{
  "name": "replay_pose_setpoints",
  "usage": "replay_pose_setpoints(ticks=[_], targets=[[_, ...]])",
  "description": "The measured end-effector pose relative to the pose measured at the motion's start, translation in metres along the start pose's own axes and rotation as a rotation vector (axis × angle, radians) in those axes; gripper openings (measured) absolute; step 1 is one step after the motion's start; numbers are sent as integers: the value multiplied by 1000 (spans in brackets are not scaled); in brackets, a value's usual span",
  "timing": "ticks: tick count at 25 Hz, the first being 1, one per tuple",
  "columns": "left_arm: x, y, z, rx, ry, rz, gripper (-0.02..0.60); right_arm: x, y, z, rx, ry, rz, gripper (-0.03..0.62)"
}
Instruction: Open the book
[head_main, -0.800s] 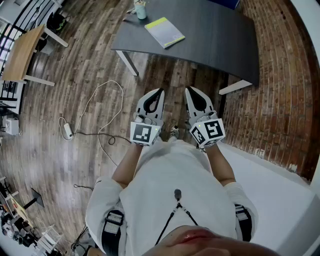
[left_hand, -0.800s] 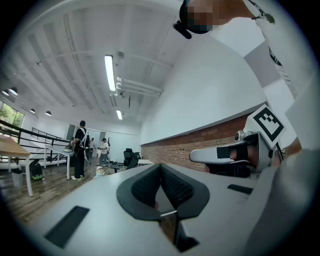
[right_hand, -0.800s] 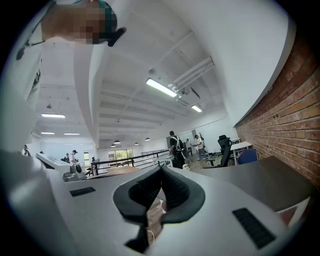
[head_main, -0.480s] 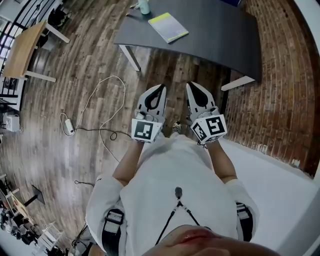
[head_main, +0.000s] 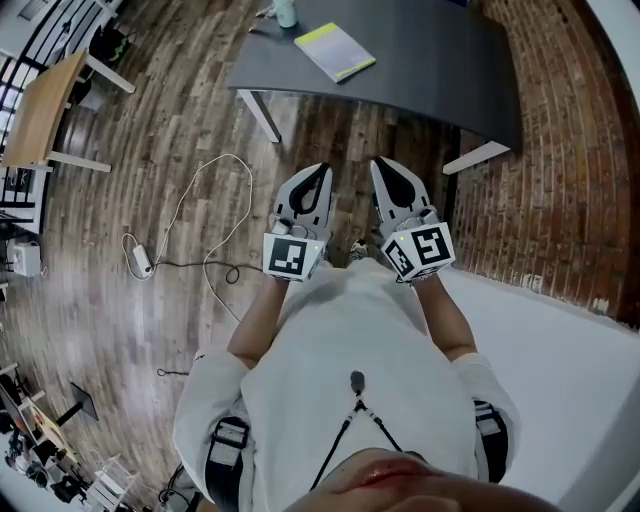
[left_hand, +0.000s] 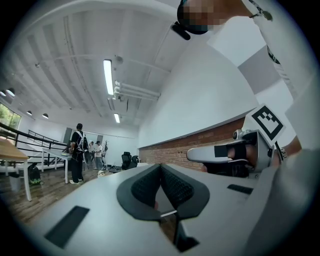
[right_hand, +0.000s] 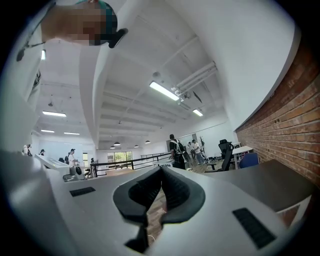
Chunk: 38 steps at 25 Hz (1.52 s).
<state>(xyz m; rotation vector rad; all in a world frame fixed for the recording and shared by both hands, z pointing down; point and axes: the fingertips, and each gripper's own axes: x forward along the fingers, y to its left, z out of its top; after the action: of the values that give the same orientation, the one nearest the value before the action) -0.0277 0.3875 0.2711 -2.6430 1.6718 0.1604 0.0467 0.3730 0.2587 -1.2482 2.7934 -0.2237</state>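
The closed book (head_main: 335, 52), grey with a yellow-green strip along one edge, lies on the dark grey table (head_main: 440, 70) at the top of the head view. Both grippers are held level in front of the person's chest, well short of the table. My left gripper (head_main: 321, 171) is shut with nothing between its black pads (left_hand: 145, 186). My right gripper (head_main: 379, 164) is beside it, also shut and empty, its pads (right_hand: 176, 190) meeting at the tip. The book is not visible in either gripper view.
A pale green cup (head_main: 286, 12) stands near the table's far left corner. A white cable (head_main: 213, 200) with a plug lies on the wooden floor at left. A wooden table (head_main: 38, 108) is far left; a brick wall (head_main: 565, 150) runs along the right. People (left_hand: 77, 152) stand in the distance.
Both grippers have edged up the head view toward the table, staying side by side and shut. The book and table sit slightly higher in the frame.
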Motion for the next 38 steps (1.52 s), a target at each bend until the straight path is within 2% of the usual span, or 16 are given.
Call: replay_pose_setpoints(ticks=[4, 9, 12, 15, 20, 25, 28, 32, 38], targets=[[-8, 13, 2, -8, -28, -4, 21, 6, 7, -6, 29, -14, -21, 37], [-19, 29, -8, 20, 28, -18, 21, 15, 17, -7, 14, -19, -42, 37], [-19, 33, 0, 4, -22, -19, 21, 18, 22, -9, 10, -7, -49, 37], [-20, 35, -11, 15, 19, -33, 21, 18, 22, -13, 13, 3, -57, 37], [-14, 40, -17, 17, 37, -38, 21, 22, 16, -13, 10, -8, -60, 37], [2, 39, -7, -9, -35, -22, 21, 31, 2, -15, 17, -4, -55, 37], [9, 46, -17, 19, 24, -25, 21, 42, -5, -18, 23, 11, -49, 37], [30, 58, -6, -12, -44, -1, 21, 60, -16, -20, 27, 19, -40, 37], [59, 71, -12, 9, -14, -4, 21, 88, -36, -18, 23, 37, -29, 37]])
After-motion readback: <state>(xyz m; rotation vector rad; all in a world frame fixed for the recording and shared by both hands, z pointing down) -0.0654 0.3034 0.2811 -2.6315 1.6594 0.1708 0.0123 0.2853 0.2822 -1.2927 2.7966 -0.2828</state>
